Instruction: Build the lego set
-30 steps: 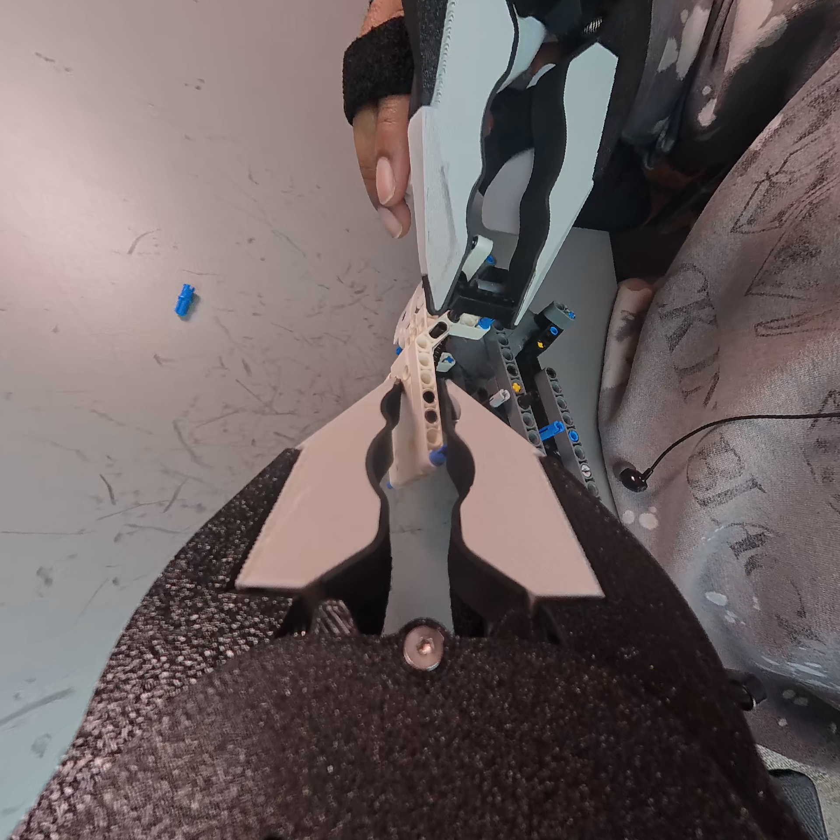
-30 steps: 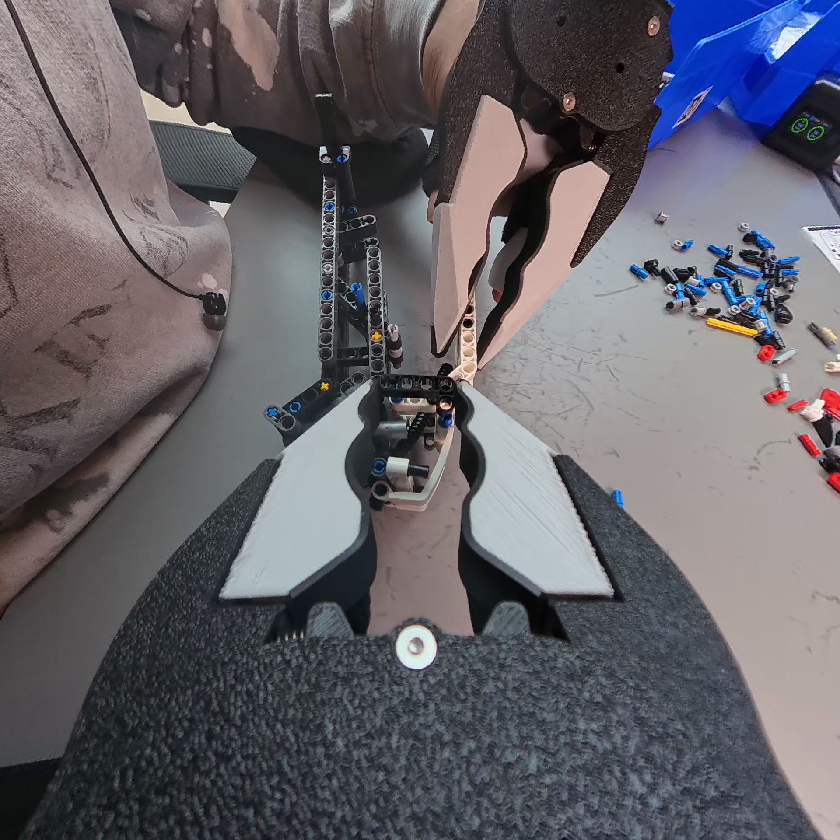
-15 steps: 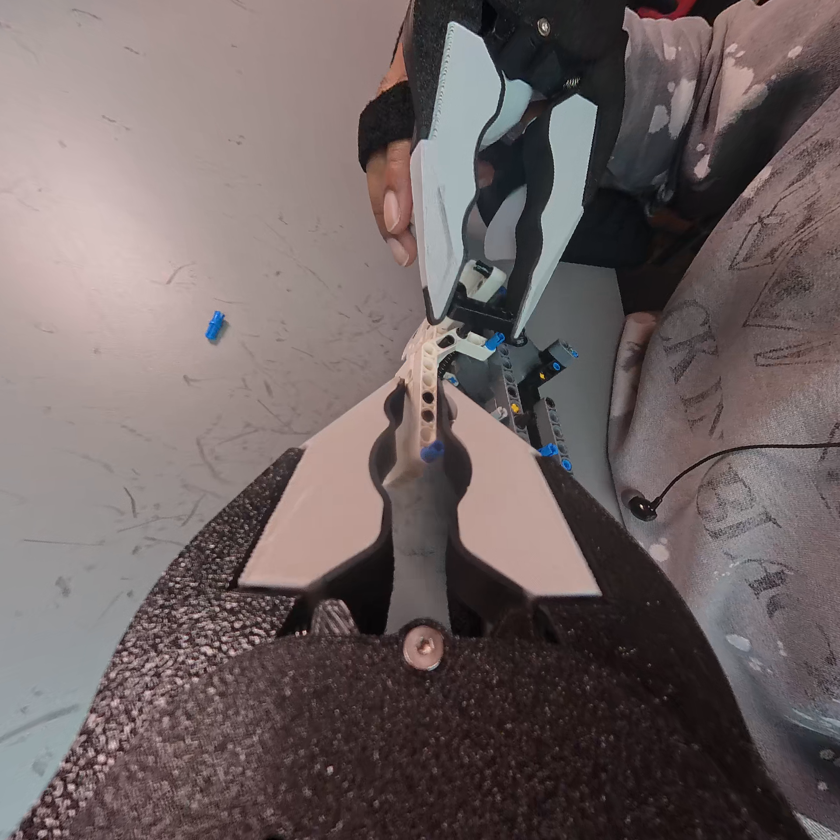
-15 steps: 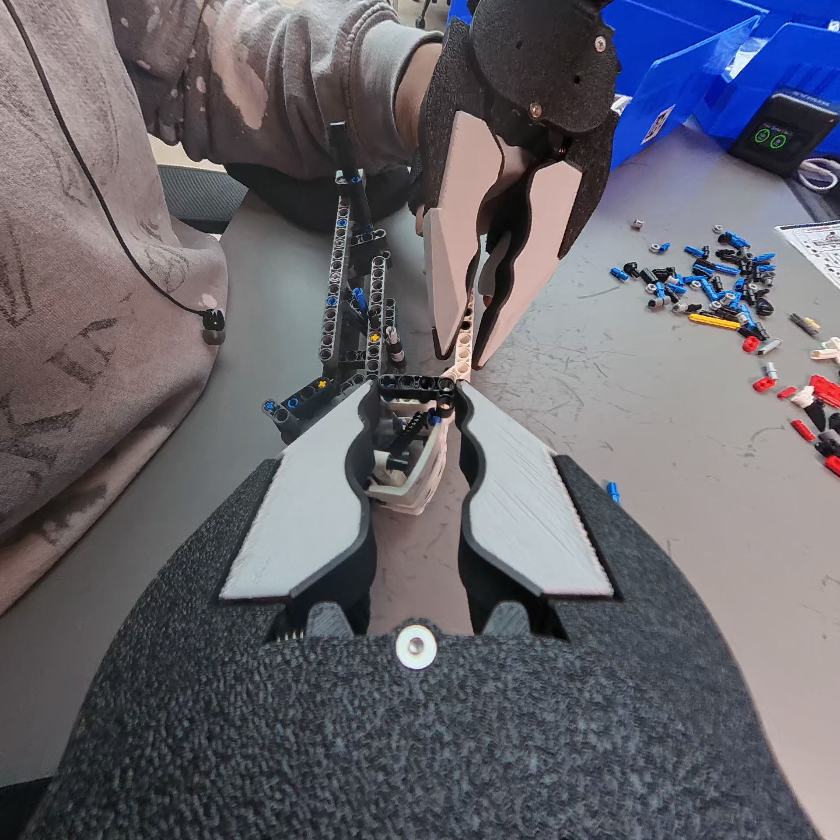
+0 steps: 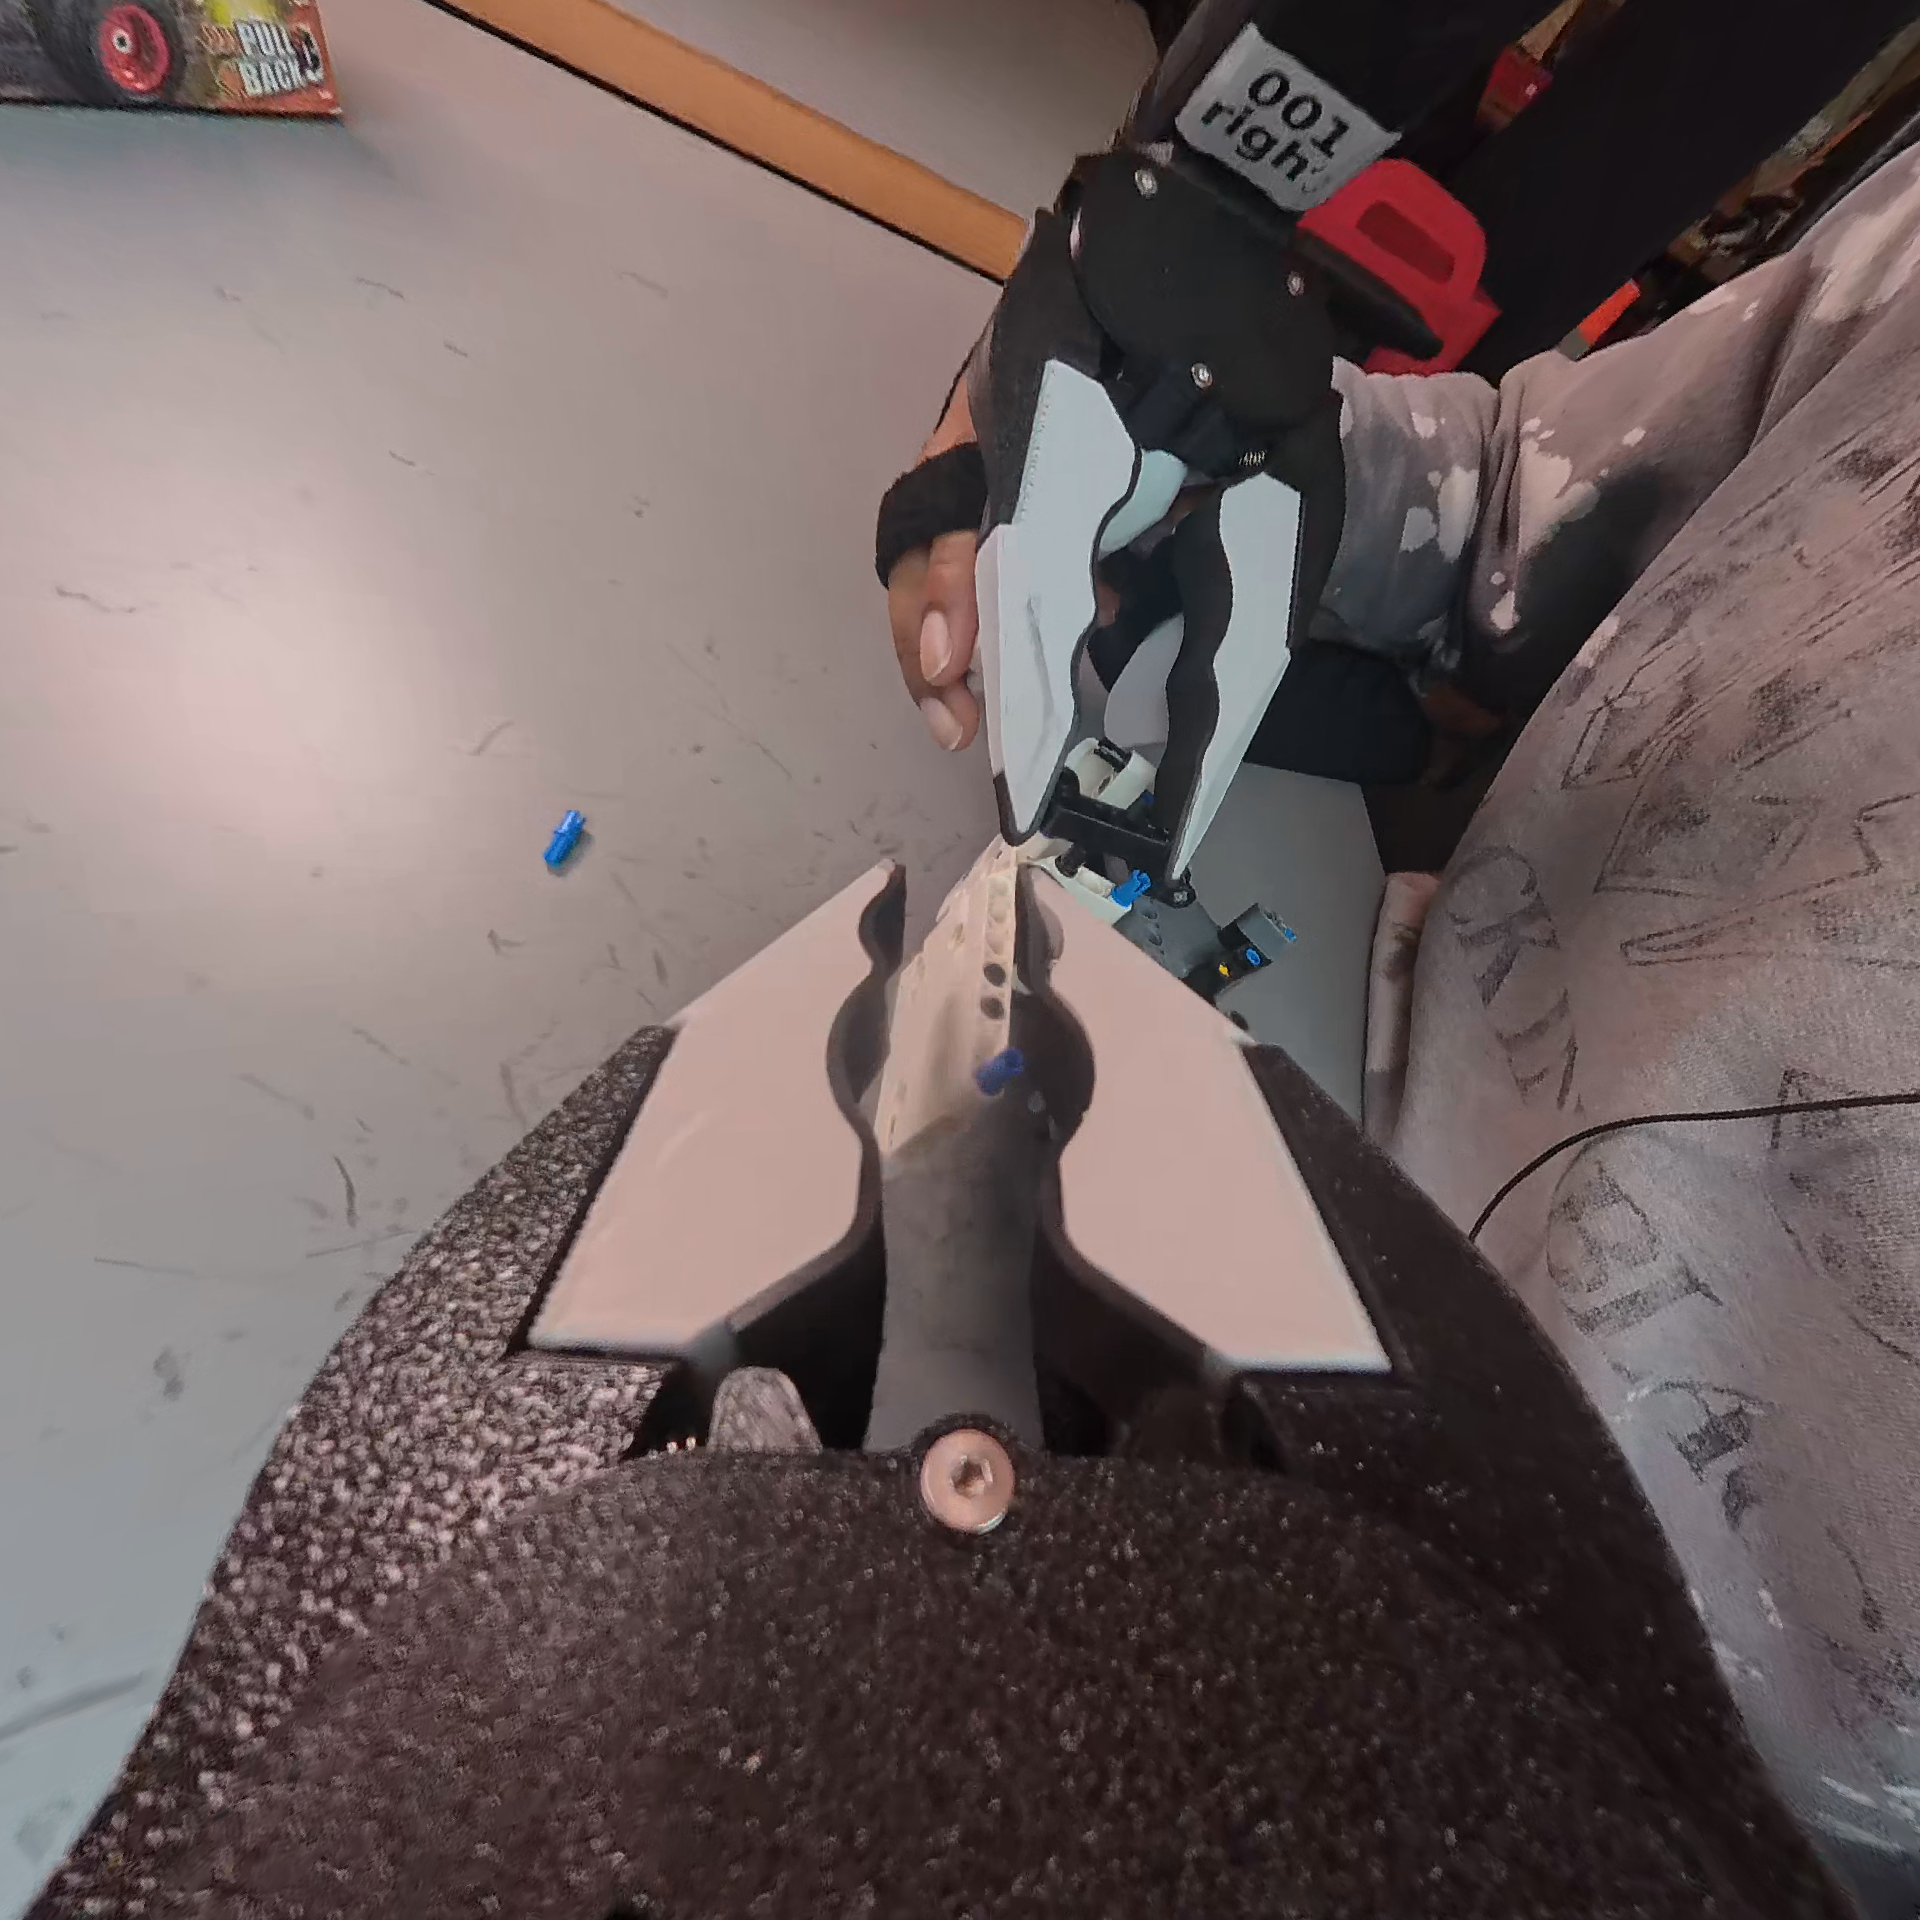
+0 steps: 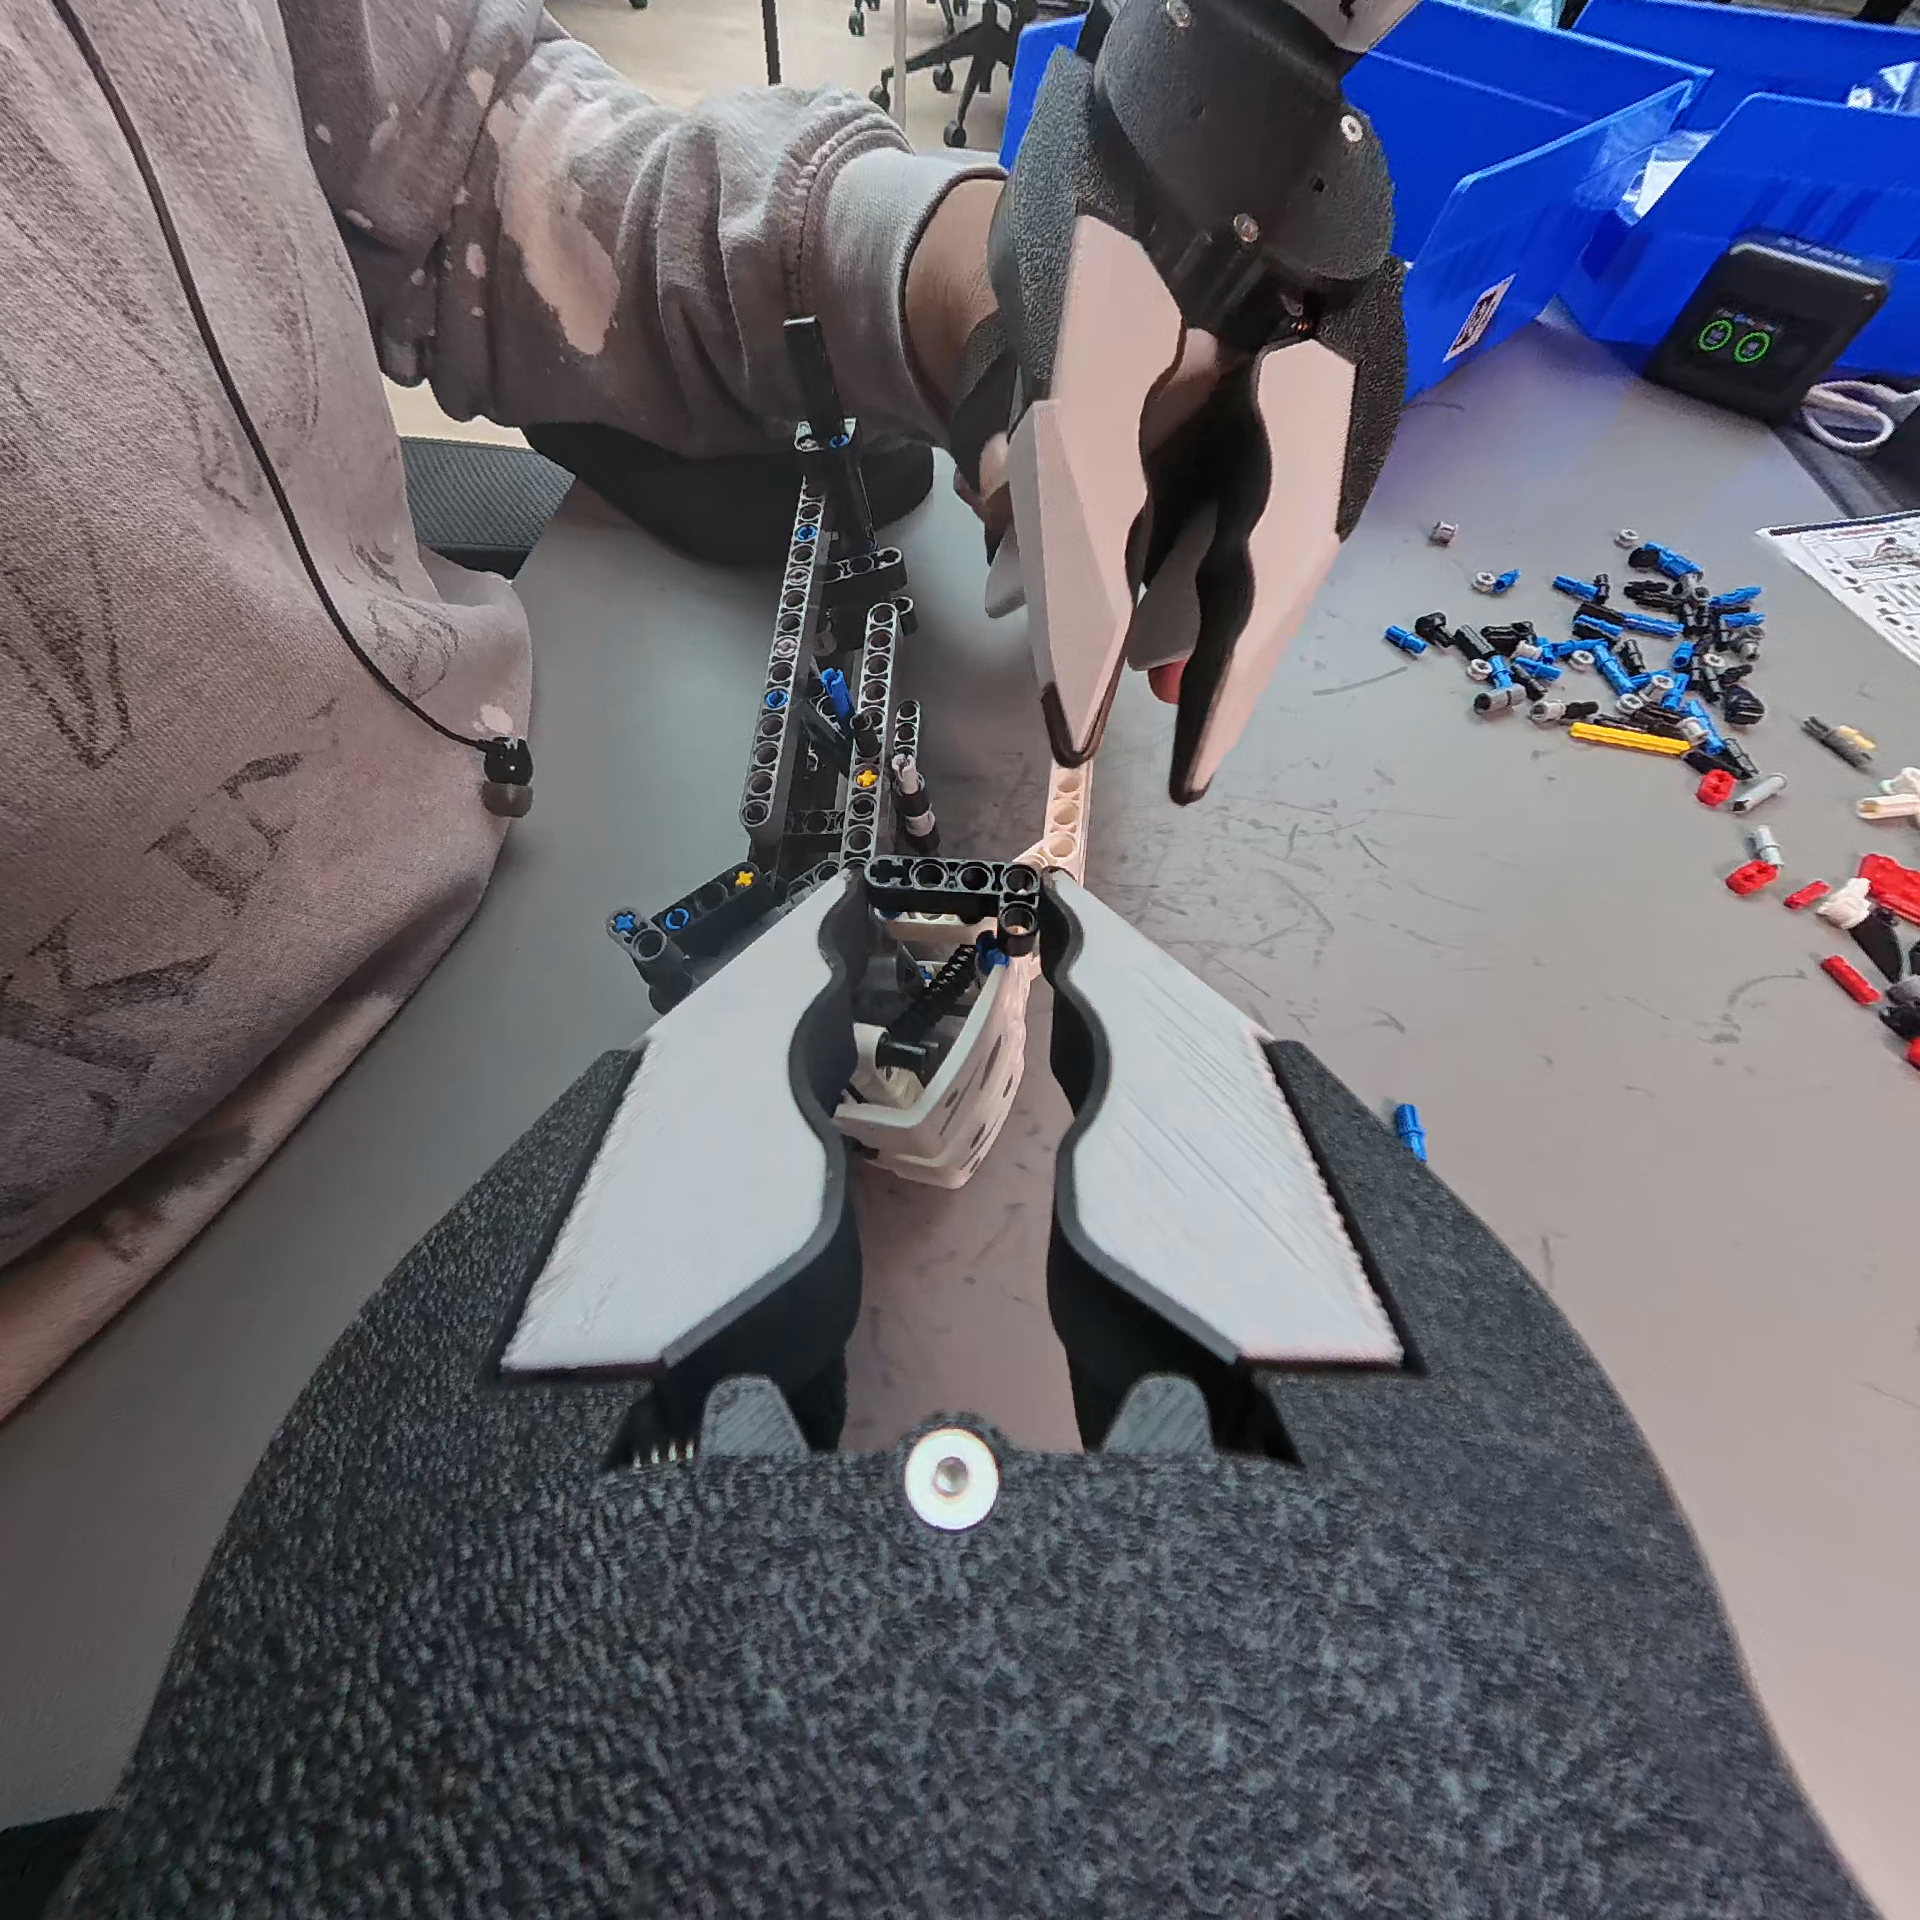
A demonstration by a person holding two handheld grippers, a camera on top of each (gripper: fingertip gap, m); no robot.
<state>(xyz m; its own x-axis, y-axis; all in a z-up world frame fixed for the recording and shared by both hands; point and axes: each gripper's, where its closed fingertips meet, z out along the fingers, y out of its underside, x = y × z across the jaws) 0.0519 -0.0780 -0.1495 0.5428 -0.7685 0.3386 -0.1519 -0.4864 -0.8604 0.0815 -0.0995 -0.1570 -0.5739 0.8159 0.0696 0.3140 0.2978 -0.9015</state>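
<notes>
The lego model is a long grey and black frame lying on the table, with a white panel end. My right gripper is shut on that end, its tips on either side of a black beam. It also shows in the left wrist view. A white beam with a blue pin sticks out from the model. My left gripper is open around it, and the beam lies against the right finger. In the right wrist view the left gripper stands over the beam's far end.
A pile of loose blue, black, grey and red parts lies to the right, with an instruction sheet, blue bins and a black device behind. A single blue pin lies on the table. The person's torso is close on the left. One gripper's finger ends stand about 4 centimetres off the other's. The single blue pin lies around 11 centimetres away from my left fingertips.
My left gripper's jaws have spread a little off the white beam. The left gripper has pulled back slightly. My right gripper keeps its hold on the model, which has tilted a bit.
</notes>
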